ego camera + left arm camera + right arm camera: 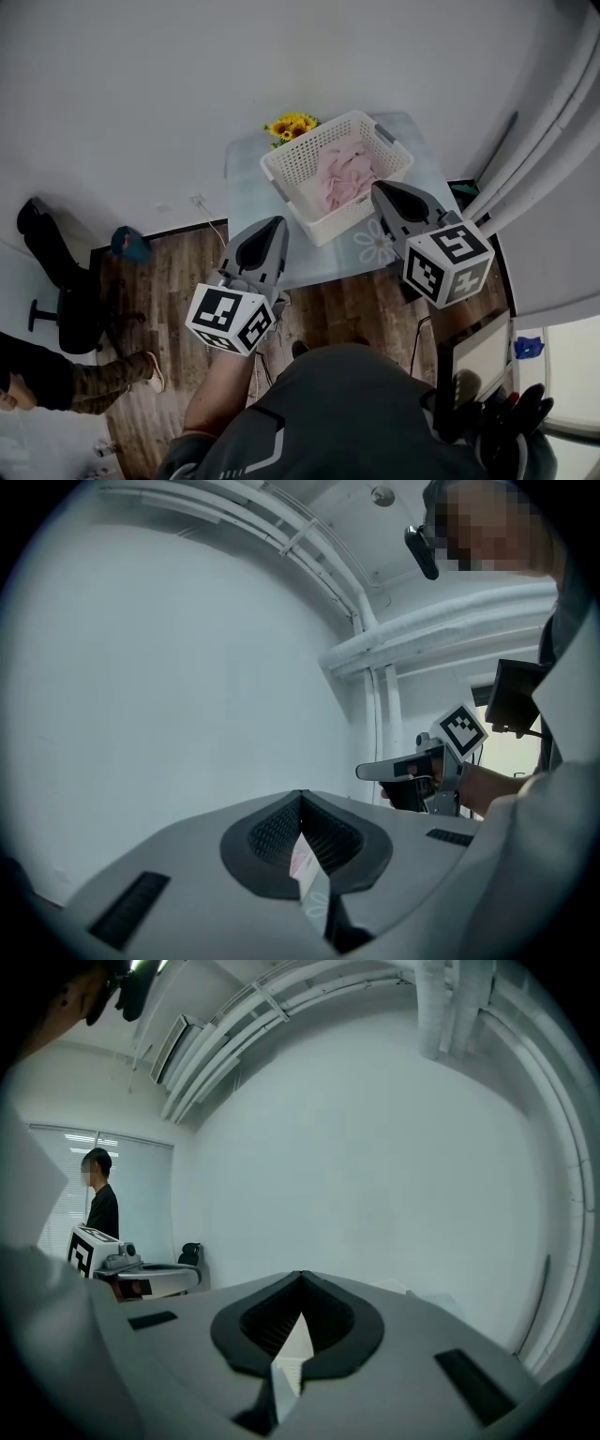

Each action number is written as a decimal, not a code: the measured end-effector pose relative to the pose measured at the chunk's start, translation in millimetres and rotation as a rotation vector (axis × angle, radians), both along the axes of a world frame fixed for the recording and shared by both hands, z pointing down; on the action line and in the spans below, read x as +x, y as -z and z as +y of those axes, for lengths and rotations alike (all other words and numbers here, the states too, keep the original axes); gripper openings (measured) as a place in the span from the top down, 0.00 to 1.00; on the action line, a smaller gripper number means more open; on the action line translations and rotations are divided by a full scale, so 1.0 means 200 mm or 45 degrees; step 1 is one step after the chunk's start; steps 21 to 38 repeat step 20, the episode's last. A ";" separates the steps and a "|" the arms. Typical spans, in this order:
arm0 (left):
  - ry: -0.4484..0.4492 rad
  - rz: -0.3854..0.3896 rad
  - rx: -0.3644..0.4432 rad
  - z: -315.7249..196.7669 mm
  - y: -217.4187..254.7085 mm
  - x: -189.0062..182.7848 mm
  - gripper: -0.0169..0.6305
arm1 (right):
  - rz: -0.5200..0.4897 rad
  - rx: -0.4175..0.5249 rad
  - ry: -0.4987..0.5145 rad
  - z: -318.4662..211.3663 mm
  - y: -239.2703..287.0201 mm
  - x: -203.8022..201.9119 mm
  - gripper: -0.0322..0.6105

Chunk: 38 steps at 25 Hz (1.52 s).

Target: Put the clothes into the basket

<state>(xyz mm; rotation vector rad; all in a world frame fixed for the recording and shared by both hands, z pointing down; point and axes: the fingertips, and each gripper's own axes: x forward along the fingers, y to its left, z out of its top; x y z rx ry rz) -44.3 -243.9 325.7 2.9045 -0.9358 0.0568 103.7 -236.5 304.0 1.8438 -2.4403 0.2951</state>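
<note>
A white slotted basket (298, 161) stands on a small glass table (246, 187), with pink clothes (345, 173) heaped inside it. Both grippers are held up in front of the person, above the table's near edge. My left gripper (278, 223) is shut with nothing in it, short of the basket's near left corner. My right gripper (378, 188) is shut and empty too, its tip over the basket's near right side. In the left gripper view the jaws (300, 795) meet and the right gripper (412, 771) shows beyond. In the right gripper view the jaws (300, 1275) are closed.
Sunflowers (292, 125) sit at the table's far corner behind the basket. On the wooden floor to the left are an office chair (70, 319), a blue object (129, 244) and a seated person's legs (84, 380). Another person (98, 1208) stands by the window blinds.
</note>
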 end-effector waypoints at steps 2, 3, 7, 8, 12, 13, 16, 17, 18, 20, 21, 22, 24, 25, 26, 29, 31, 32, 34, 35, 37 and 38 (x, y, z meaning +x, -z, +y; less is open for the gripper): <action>-0.007 0.002 0.001 0.00 0.00 0.01 0.96 | 0.006 0.002 -0.015 0.00 0.00 0.01 0.93; -0.005 0.005 0.003 0.00 0.00 0.01 0.96 | -0.001 0.001 -0.013 0.00 0.00 0.01 0.93; 0.008 0.011 0.016 -0.02 0.02 -0.01 0.96 | -0.033 0.004 0.004 -0.01 0.01 -0.03 0.93; 0.010 0.011 0.016 -0.03 0.03 -0.02 0.96 | -0.028 0.003 0.000 -0.01 0.01 -0.03 0.93; 0.008 0.009 0.019 -0.02 0.04 -0.03 0.96 | -0.020 -0.009 -0.005 -0.02 0.00 -0.03 0.93; 0.008 0.007 0.017 -0.02 0.04 -0.03 0.96 | -0.018 -0.010 -0.004 -0.02 0.00 -0.03 0.93; 0.003 0.007 0.004 -0.03 0.02 -0.03 0.96 | -0.024 -0.018 0.006 -0.03 -0.01 -0.05 0.93; 0.002 0.009 0.002 -0.03 0.03 -0.03 0.96 | -0.026 -0.017 0.009 -0.03 -0.01 -0.06 0.93; 0.002 0.011 0.002 -0.03 0.03 -0.03 0.96 | -0.027 -0.014 0.011 -0.04 0.00 -0.06 0.93; 0.003 0.015 0.004 -0.04 0.04 -0.03 0.96 | -0.028 -0.005 0.012 -0.04 0.01 -0.07 0.93; 0.003 0.015 0.004 -0.04 0.04 -0.03 0.96 | -0.028 -0.005 0.012 -0.04 0.01 -0.07 0.93; 0.003 0.015 0.004 -0.04 0.04 -0.03 0.96 | -0.028 -0.005 0.012 -0.04 0.01 -0.07 0.93; 0.003 0.015 0.004 -0.04 0.04 -0.03 0.96 | -0.028 -0.005 0.012 -0.04 0.01 -0.07 0.93; 0.003 0.015 0.004 -0.04 0.04 -0.03 0.96 | -0.028 -0.005 0.012 -0.04 0.01 -0.07 0.93; 0.003 0.015 0.004 -0.04 0.04 -0.03 0.96 | -0.028 -0.005 0.012 -0.04 0.01 -0.07 0.93; 0.003 0.015 0.004 -0.04 0.04 -0.03 0.96 | -0.028 -0.005 0.012 -0.04 0.01 -0.07 0.93; 0.003 0.015 0.004 -0.04 0.04 -0.03 0.96 | -0.028 -0.005 0.012 -0.04 0.01 -0.07 0.93; 0.003 0.015 0.004 -0.04 0.04 -0.03 0.96 | -0.028 -0.005 0.012 -0.04 0.01 -0.07 0.93; 0.003 0.015 0.004 -0.04 0.04 -0.03 0.96 | -0.028 -0.005 0.012 -0.04 0.01 -0.07 0.93; 0.003 0.015 0.004 -0.04 0.04 -0.03 0.96 | -0.028 -0.005 0.012 -0.04 0.01 -0.07 0.93; 0.003 0.015 0.004 -0.04 0.04 -0.03 0.96 | -0.028 -0.005 0.012 -0.04 0.01 -0.07 0.93; 0.003 0.015 0.004 -0.04 0.04 -0.03 0.96 | -0.028 -0.005 0.012 -0.04 0.01 -0.07 0.93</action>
